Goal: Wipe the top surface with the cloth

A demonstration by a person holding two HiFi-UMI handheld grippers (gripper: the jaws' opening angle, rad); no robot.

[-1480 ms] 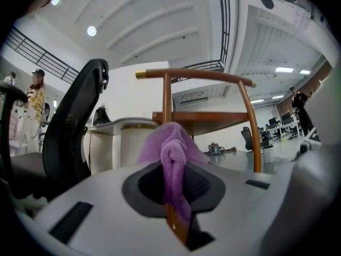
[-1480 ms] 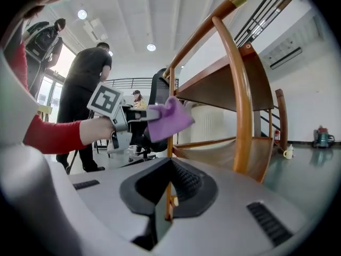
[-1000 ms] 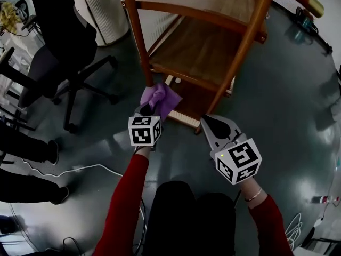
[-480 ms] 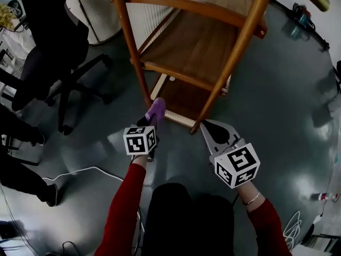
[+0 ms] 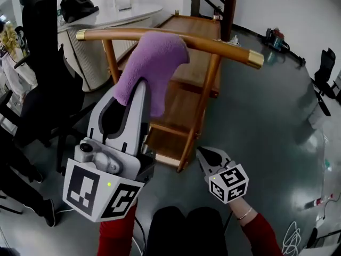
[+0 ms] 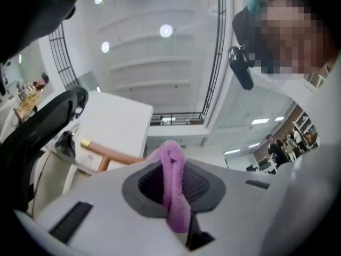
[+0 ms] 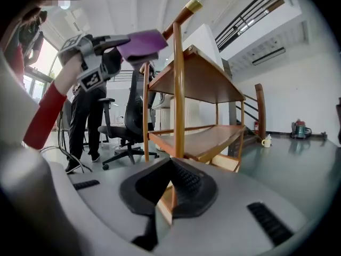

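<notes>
While the left tongs [image 5: 140, 87] stand high at 11 o'clock in the head view, their grey plastic jaws are clamped on the cloth [image 5: 153, 57], a thick, fuzzy purple fold that bulges above them. It hangs over the trolley's [image 5: 184, 143] round wooden rail [image 5: 218, 46], which ends in a shiny brass cap [image 5: 256, 60]; whether cloth and rail touch is not clear. Beyond the rail, toward 12 o'clock, lies the top shelf [image 5: 201, 63], a flat slab of smooth, varnished brown wood, well apart from the cloth.

Down at 5 o'clock the right tongs [image 5: 204, 154] hang low over the glossy grey floor [image 5: 272, 137], jaws together with nothing between them.

From the left gripper view, the cloth shows as a plush roll pinched between ribbed dark pads, with the rail and cap at 9 o'clock; the shelf is out of sight there. Only the right gripper view gives the trolley side-on: slim round posts, top shelf, a lower shelf [image 7: 205, 139], and the cloth level with the rail, above the top shelf. It also shows a pale mug [image 7: 265, 141] on the floor at 3 o'clock and a black chair [image 7: 127, 126] at 9 o'clock.
</notes>
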